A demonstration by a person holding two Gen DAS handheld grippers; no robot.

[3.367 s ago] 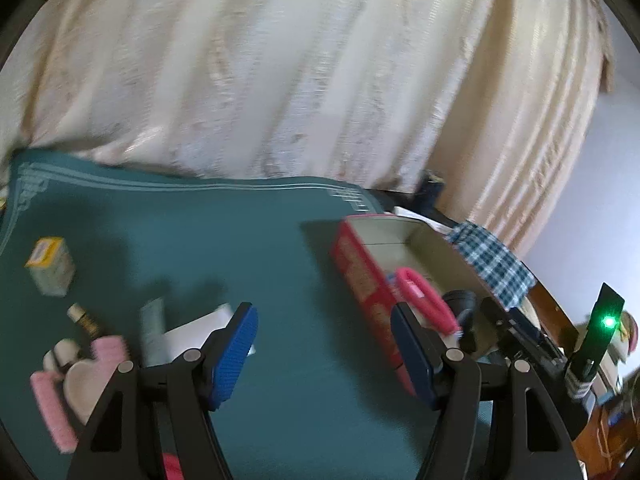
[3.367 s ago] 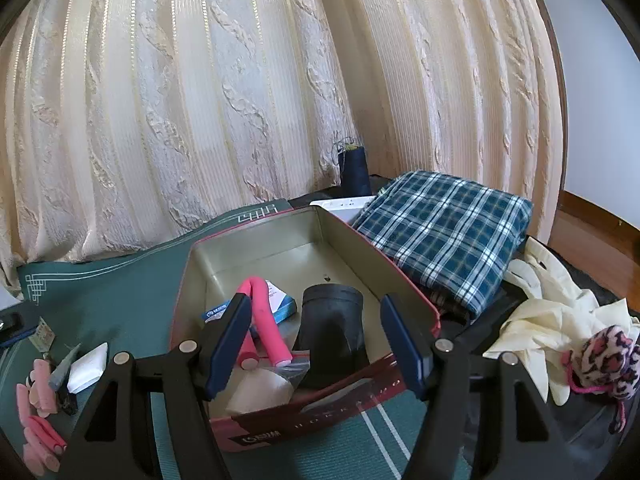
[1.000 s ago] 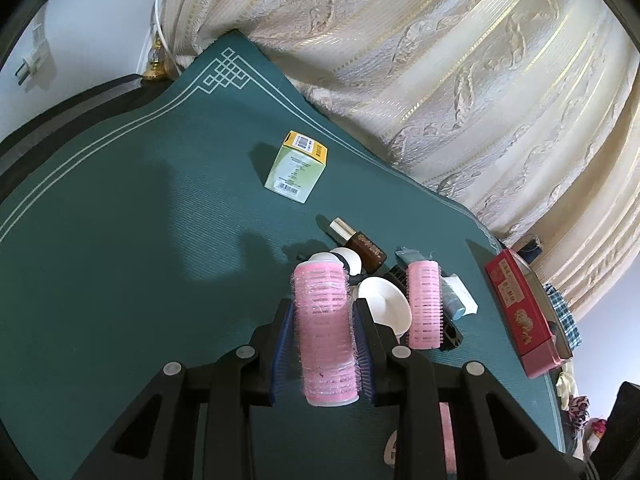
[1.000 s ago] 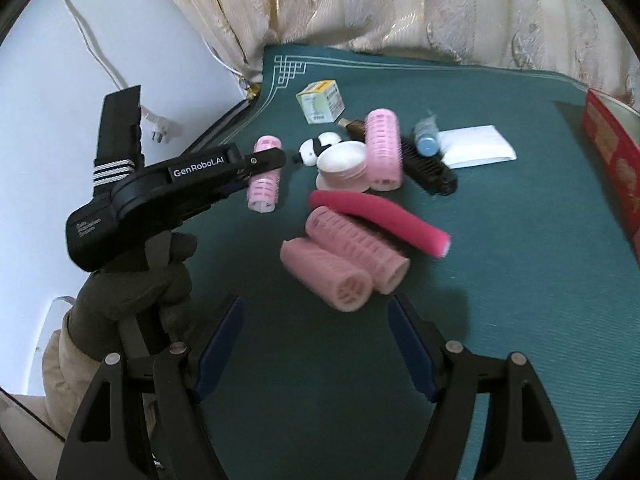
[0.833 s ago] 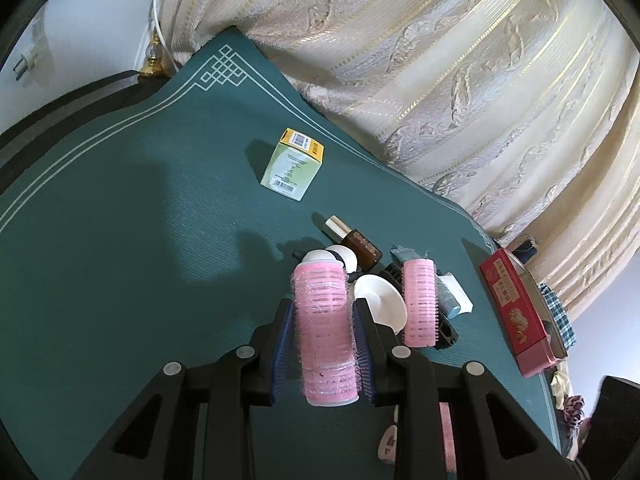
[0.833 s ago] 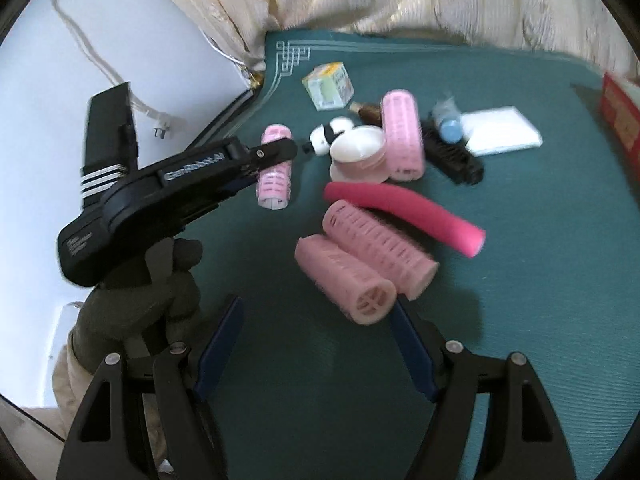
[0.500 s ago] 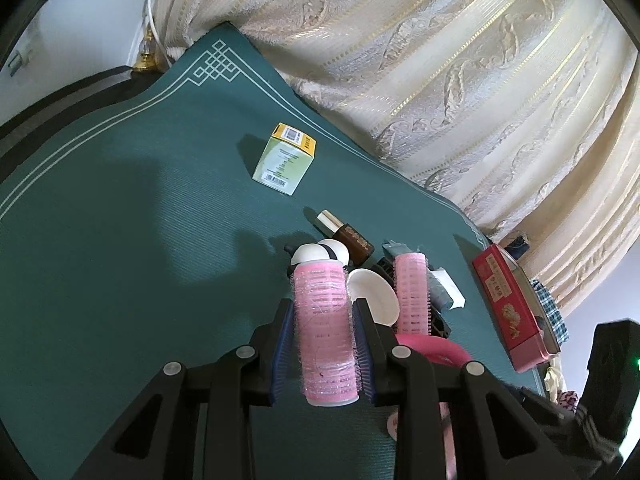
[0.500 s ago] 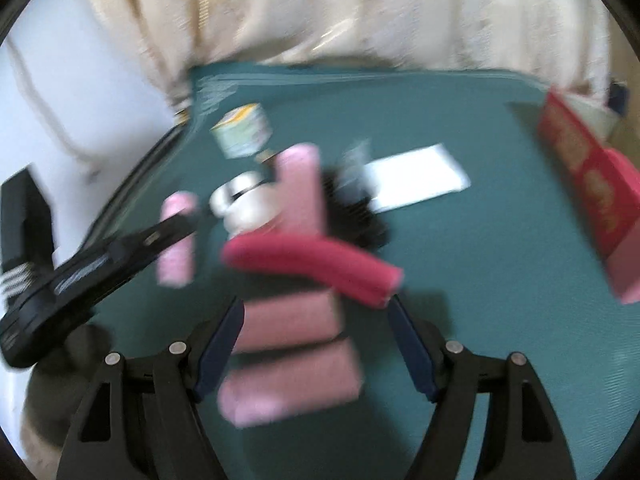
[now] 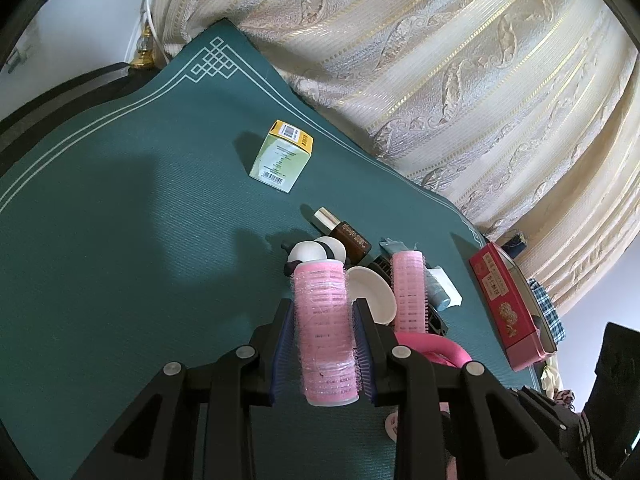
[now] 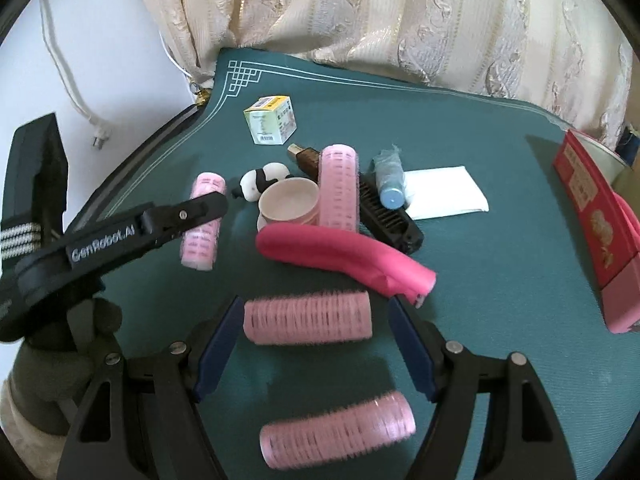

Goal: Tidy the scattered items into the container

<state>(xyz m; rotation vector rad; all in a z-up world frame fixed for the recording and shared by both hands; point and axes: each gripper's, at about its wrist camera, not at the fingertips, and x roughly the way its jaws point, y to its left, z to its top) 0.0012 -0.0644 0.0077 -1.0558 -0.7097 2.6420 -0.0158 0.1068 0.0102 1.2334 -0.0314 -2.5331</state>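
My left gripper (image 9: 322,308) is shut on a pink hair roller (image 9: 324,332), held lengthwise above the green mat; in the right wrist view the same roller (image 10: 202,220) hangs in that gripper (image 10: 208,208). My right gripper (image 10: 316,308) is open, and a second pink roller (image 10: 308,318) lies crosswise on the mat between its fingers, untouched by the pads. A third roller (image 10: 338,428) lies nearer, under the gripper. The red tin container (image 10: 592,216) stands at the mat's right edge, also seen in the left wrist view (image 9: 506,300).
Beyond the rollers lie a hot-pink foam curler (image 10: 344,256), another pink roller (image 10: 338,188), a white bowl (image 10: 288,200), a panda figure (image 10: 260,182), a brown bottle (image 10: 306,156), a black comb (image 10: 390,216), a blue tube (image 10: 388,184), a white packet (image 10: 444,192) and a green box (image 10: 272,124). Curtains hang behind.
My right gripper has swung and come in over the two loose rollers, so one now lies between its open fingers. The left gripper keeps still with its roller.
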